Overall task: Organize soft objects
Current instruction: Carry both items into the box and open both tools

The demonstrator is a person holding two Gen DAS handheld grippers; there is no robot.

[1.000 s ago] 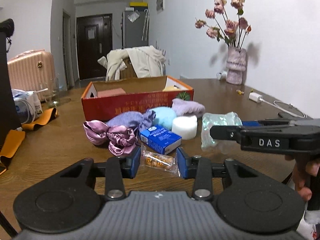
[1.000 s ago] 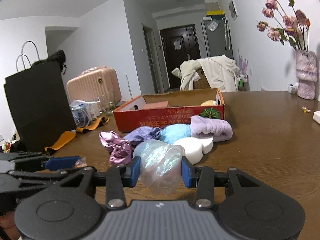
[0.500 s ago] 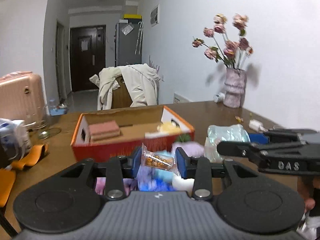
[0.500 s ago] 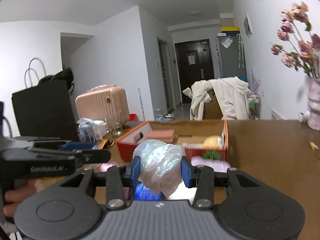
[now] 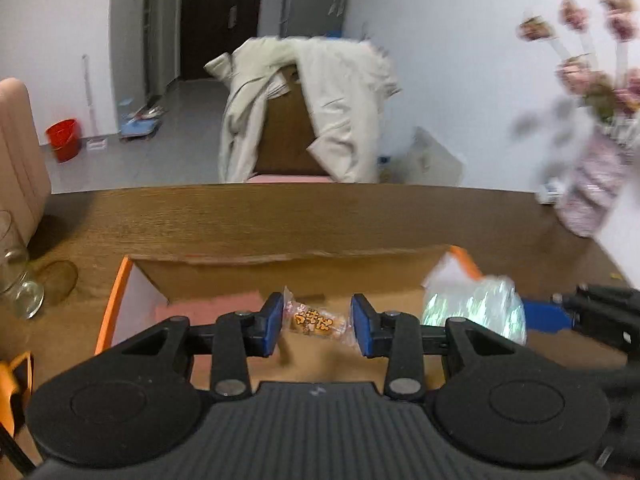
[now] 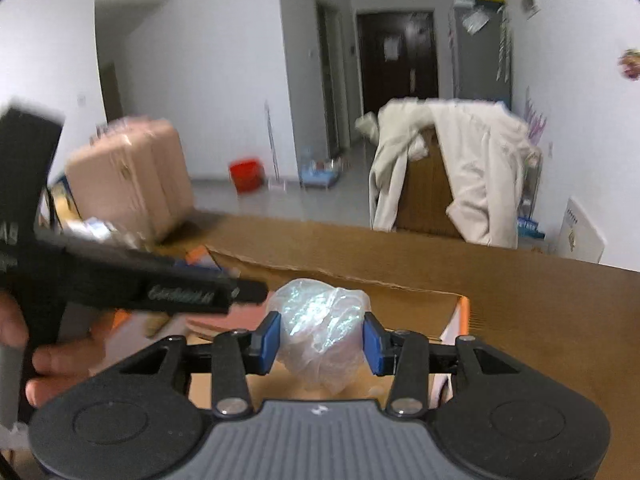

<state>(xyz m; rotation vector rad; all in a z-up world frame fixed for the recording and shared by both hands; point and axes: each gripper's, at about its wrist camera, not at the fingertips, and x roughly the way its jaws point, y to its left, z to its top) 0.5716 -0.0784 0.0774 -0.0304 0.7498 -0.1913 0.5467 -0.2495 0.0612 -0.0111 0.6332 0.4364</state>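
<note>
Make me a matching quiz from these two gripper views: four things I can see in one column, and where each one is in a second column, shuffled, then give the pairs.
Things
1. snack packet
2. iridescent bag
3. cream coat
4. glass jar

Places
A. draped over the chair beyond the table
B. between the fingers of the right gripper
C. on the table left of the cardboard box
D. between the fingers of the left gripper

Pairs: 1-D, 2-B, 3-A, 4-C
</note>
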